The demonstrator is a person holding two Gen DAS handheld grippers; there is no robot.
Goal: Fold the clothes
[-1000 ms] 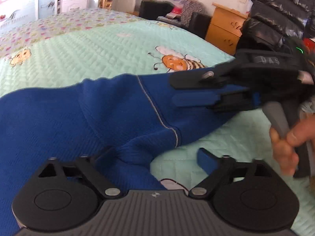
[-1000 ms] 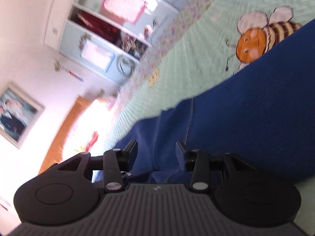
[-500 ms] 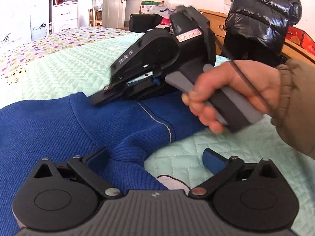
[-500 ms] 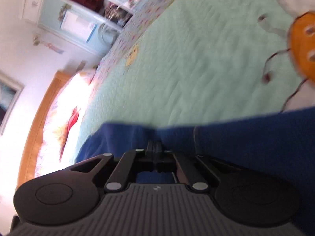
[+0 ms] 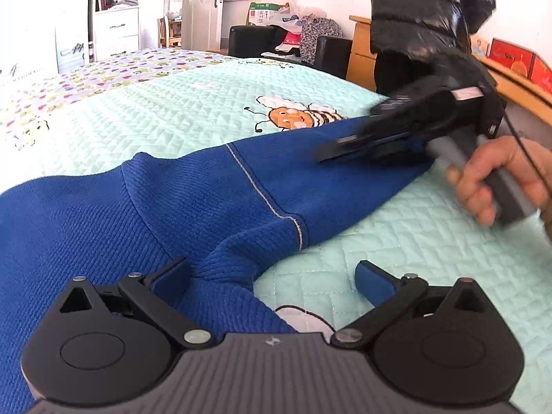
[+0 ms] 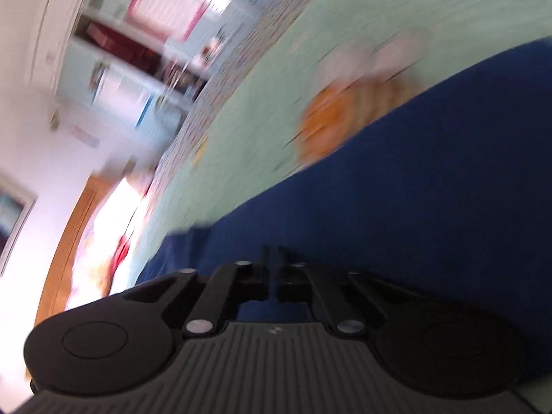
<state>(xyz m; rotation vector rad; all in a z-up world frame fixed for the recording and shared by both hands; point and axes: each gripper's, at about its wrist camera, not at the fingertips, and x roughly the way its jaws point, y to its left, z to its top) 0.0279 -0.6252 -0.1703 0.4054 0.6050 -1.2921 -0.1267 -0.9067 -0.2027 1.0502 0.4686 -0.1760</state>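
The blue sweater (image 5: 193,207) lies on the bed (image 5: 172,117), its sleeve just below the bee picture (image 5: 296,117). It looks soft and floppy. The right tongs (image 5: 327,150) look pinched shut on the sleeve. The left tongs (image 5: 272,276) stand wide, holding nothing.

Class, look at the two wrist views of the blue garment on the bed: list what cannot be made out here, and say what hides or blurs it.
- Blue garment: the left wrist view cuts off its left part, so its type stays unclear.
- Right gripper: motion blur in the left wrist view; whether cloth sits between the shut fingers is unclear.
- Bee print and shelves: smeared by blur in the right wrist view.
- Left gripper: its left finger is partly sunk in folds.
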